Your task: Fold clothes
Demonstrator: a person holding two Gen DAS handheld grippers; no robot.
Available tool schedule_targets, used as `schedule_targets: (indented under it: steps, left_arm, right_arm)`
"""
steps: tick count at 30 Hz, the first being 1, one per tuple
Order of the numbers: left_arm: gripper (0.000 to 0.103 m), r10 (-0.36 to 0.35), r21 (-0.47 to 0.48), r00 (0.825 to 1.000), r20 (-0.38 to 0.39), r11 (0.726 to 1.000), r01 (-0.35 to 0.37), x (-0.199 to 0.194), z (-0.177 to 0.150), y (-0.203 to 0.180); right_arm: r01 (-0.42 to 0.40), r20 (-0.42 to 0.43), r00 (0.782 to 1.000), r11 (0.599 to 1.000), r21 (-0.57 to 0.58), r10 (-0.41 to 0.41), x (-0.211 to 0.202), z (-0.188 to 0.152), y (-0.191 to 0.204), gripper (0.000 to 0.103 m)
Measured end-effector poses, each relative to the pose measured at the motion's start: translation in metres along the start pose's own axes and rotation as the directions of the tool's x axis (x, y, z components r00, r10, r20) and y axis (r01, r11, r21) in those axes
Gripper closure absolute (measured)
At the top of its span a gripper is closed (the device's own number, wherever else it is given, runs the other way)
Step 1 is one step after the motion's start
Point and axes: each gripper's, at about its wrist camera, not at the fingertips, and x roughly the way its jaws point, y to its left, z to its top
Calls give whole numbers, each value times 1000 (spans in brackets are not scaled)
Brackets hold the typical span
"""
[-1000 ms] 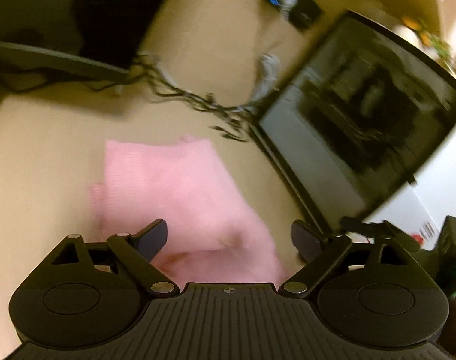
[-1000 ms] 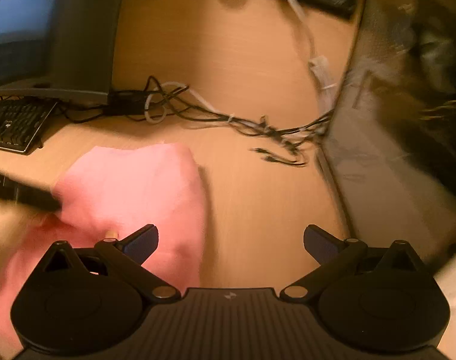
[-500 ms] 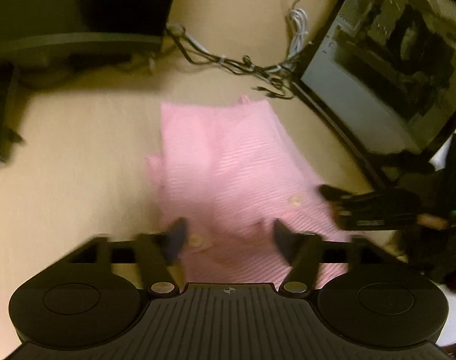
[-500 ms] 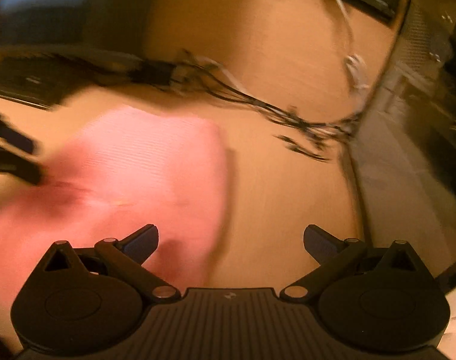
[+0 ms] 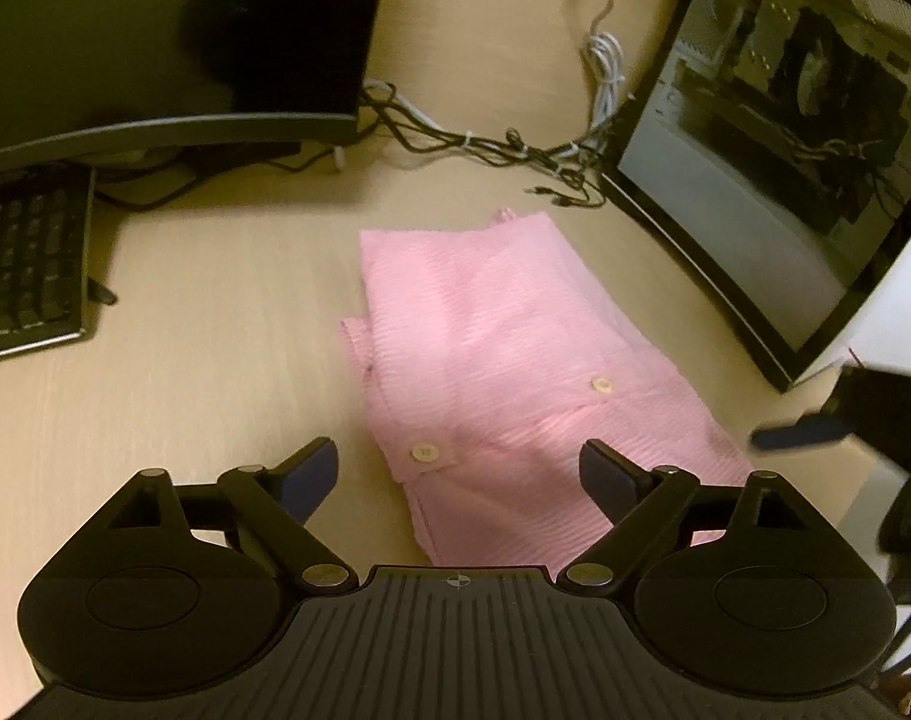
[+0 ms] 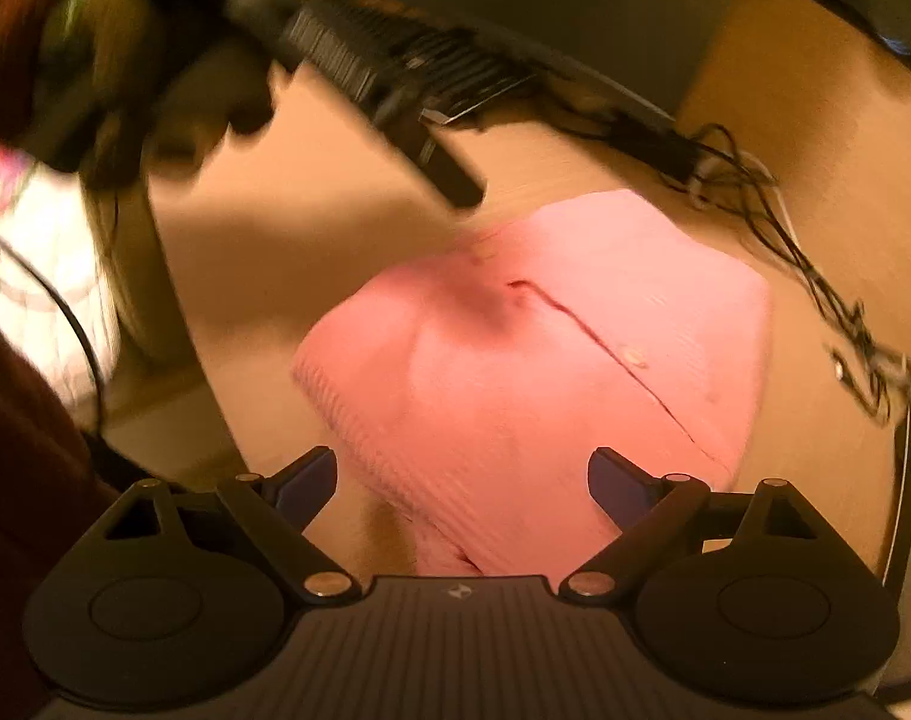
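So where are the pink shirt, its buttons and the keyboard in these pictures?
pink shirt [image 5: 485, 312]: left wrist view, middle of the folded cloth.
button [image 5: 424, 452]: left wrist view, the near button's face.
keyboard [image 5: 23, 264]: left wrist view, on the keys.

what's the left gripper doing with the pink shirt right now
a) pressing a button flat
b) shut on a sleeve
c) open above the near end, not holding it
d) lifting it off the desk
c: the left gripper is open, its fingers spread either side of the near end of the folded pink shirt, which lies flat on the desk with nothing gripped.
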Motion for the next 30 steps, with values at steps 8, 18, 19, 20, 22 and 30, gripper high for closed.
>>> schedule_targets:
  steps: [8,18,19,20,22,30]
  left_arm:
    - [5,58,52,995,87,997,-62,-45,-25,20]
    - [1,30,404,999,39,914,-43,-28,-71,-24]
    - [1,60,447,997,52,891,-77,-20,-73,-30]
    - [1,91,489,993,69,865,-113,-11,-74,-36]
    - [1,140,560,985,104,810,-174,5,-75,-47]
    - [1,10,417,1000,17,909,-16,32,-40,-35]
  right_arm:
    - [-65,-45,995,937,344,86,36,9,-40,44]
    - [-231,66,948,528,817,313,60,-14,-120,44]
    - [-226,63,950,538,812,304,58,-14,-116,44]
    - [-215,57,956,556,803,289,52,-13,-109,44]
    - [-188,40,968,613,767,248,44,-7,-100,42]
    - [161,60,984,985,67,-165,-16,-13,3,12]
